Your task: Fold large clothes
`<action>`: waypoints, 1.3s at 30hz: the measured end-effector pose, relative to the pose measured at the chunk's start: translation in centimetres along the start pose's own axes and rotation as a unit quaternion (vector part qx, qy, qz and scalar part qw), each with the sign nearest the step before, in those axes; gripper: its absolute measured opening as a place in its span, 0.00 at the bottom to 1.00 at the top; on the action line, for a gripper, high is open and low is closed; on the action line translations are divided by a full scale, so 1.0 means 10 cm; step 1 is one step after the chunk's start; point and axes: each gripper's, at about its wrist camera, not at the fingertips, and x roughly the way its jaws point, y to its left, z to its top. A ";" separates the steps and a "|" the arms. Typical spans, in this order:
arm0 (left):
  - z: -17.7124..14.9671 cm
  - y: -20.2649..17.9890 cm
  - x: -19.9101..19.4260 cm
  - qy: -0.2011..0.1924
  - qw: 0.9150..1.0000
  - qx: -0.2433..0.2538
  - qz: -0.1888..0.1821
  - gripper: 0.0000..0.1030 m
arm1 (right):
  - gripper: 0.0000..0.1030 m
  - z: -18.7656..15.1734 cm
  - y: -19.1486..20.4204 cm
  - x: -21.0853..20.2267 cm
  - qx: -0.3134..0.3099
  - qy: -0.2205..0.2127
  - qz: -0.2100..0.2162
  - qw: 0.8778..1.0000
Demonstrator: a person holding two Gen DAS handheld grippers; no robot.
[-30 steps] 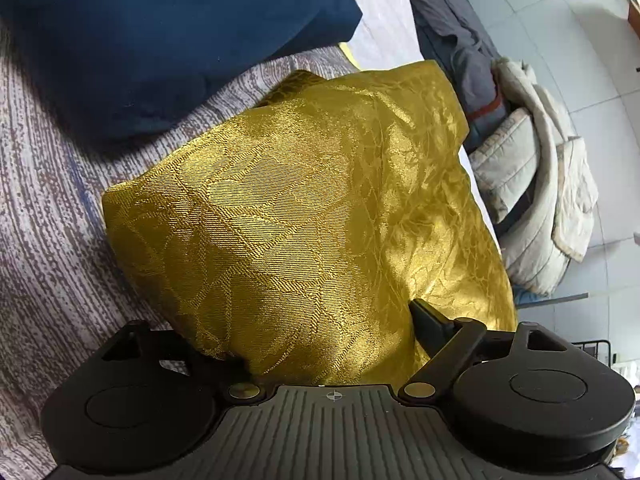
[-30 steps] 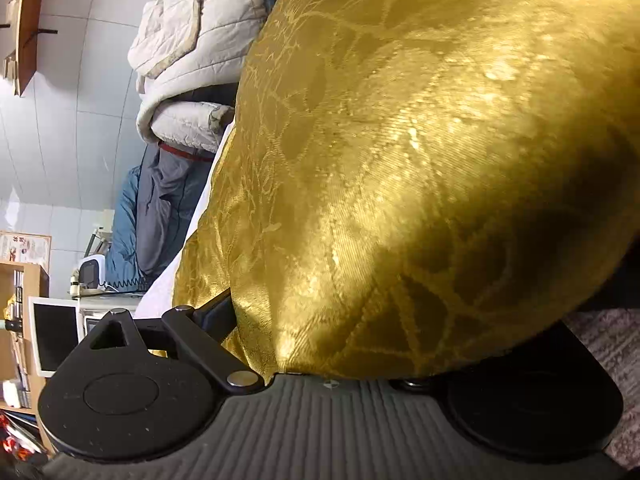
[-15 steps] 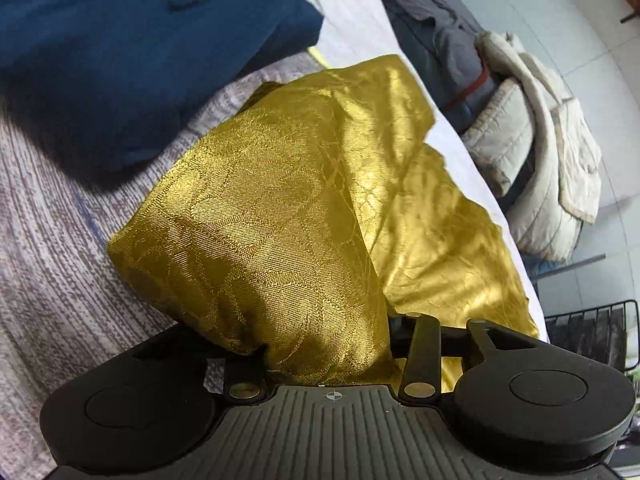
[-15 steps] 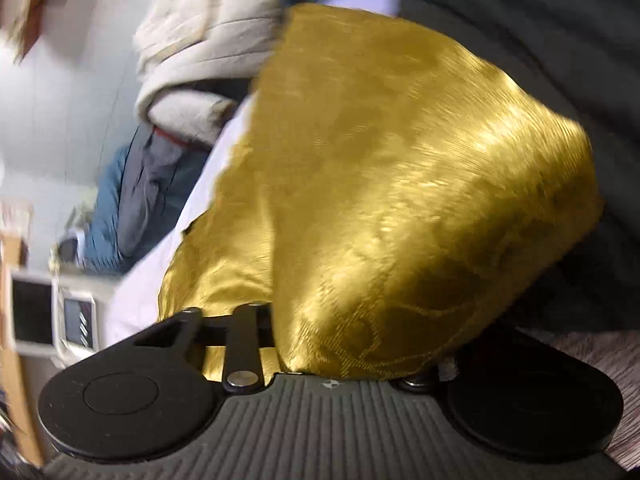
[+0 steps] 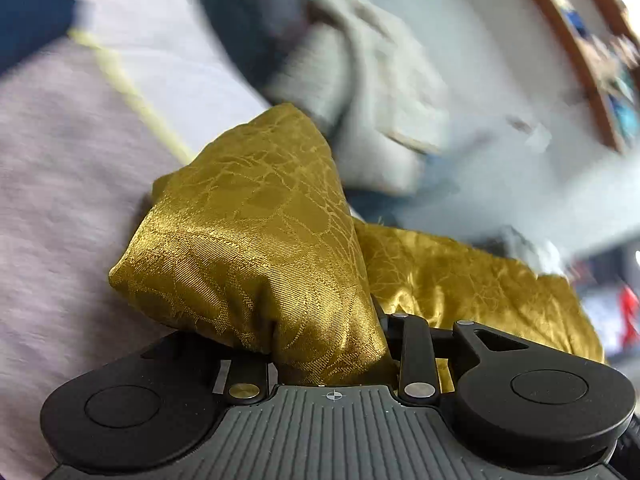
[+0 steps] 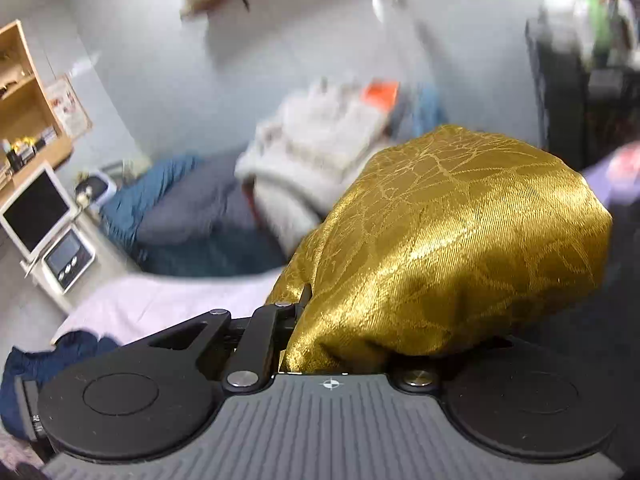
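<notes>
A shiny gold patterned cloth [image 5: 256, 248] bunches over both grippers. My left gripper [image 5: 332, 344] is shut on a fold of it; the cloth drapes forward over the fingers and hides them, and more of it trails off to the right [image 5: 472, 280]. In the right wrist view the same gold cloth [image 6: 452, 248] bulges over my right gripper [image 6: 332, 340], which is shut on it. Its fingers are hidden under the fabric. The cloth is lifted off the bed.
A grey-lilac bed cover [image 5: 60, 184] lies at the left below. A pile of pale quilted and dark garments [image 6: 320, 148] sits on the floor beyond. A white bedside unit with a screen [image 6: 40, 216] stands at the left. A dark blue garment [image 6: 24, 364] lies by the bed's edge.
Both grippers have swung up and away from the bed with the gold cloth. The cloth has gathered into smaller bundles. The views now show the room and floor, blurred by motion.
</notes>
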 end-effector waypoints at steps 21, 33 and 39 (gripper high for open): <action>-1.11 -0.71 1.60 0.249 0.960 0.123 -0.036 1.00 | 0.68 -1.05 -3.22 -2.27 0.430 -0.184 -0.179 0.866; -0.70 -0.55 1.01 0.184 0.967 0.176 0.011 1.00 | 0.76 -0.90 -3.29 -2.63 0.421 -0.193 -0.213 0.860; -0.52 -0.64 0.71 0.105 0.968 0.222 0.054 1.00 | 0.91 -0.76 -3.25 -3.10 0.373 -0.217 -0.360 0.827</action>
